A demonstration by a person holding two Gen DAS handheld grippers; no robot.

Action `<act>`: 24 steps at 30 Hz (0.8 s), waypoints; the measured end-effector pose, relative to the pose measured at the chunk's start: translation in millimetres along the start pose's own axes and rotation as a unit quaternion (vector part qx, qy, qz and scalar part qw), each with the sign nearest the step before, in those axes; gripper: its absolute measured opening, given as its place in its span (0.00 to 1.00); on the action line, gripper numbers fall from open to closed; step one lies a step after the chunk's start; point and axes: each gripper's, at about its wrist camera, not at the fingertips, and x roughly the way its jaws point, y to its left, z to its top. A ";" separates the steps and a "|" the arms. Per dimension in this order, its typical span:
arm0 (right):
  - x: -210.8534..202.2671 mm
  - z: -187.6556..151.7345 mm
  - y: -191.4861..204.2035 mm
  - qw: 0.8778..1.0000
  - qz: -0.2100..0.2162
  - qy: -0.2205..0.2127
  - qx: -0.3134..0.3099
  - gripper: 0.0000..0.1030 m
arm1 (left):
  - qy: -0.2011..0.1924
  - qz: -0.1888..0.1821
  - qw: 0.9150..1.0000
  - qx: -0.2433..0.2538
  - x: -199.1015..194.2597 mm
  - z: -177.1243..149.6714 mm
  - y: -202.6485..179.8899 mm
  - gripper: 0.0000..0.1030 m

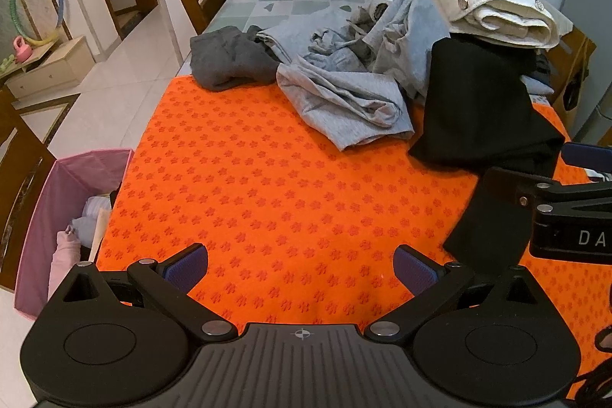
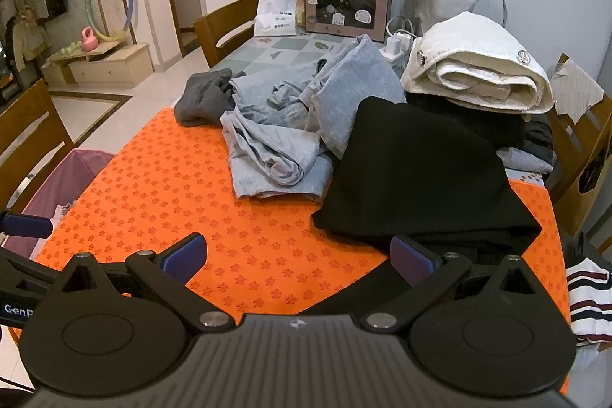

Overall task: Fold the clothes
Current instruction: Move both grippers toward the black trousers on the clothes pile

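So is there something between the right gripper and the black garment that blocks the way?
Nothing visible does. The right gripper is open over the orange mat, and the black garment lies just ahead of its right finger, nothing between them.

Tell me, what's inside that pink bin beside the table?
The pink bin holds soft pale clothes, a pinkish piece and whitish ones. The orange mat and table edge hide the rest of its inside.
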 end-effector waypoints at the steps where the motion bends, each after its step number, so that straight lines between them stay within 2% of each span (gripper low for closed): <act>1: 1.1 0.0 -0.4 1.000 -0.001 0.001 0.001 1.00 | 0.001 -0.005 1.000 0.006 1.2 0.8 -0.3 1.00; 13: 17.5 0.3 -8.8 1.000 -0.004 0.022 0.015 1.00 | 0.017 -0.014 0.999 0.023 19.7 10.4 -6.9 1.00; 24: 38.5 -0.7 -23.3 0.998 0.010 0.040 0.042 0.98 | 0.006 -0.025 0.999 0.034 44.5 36.1 -13.7 1.00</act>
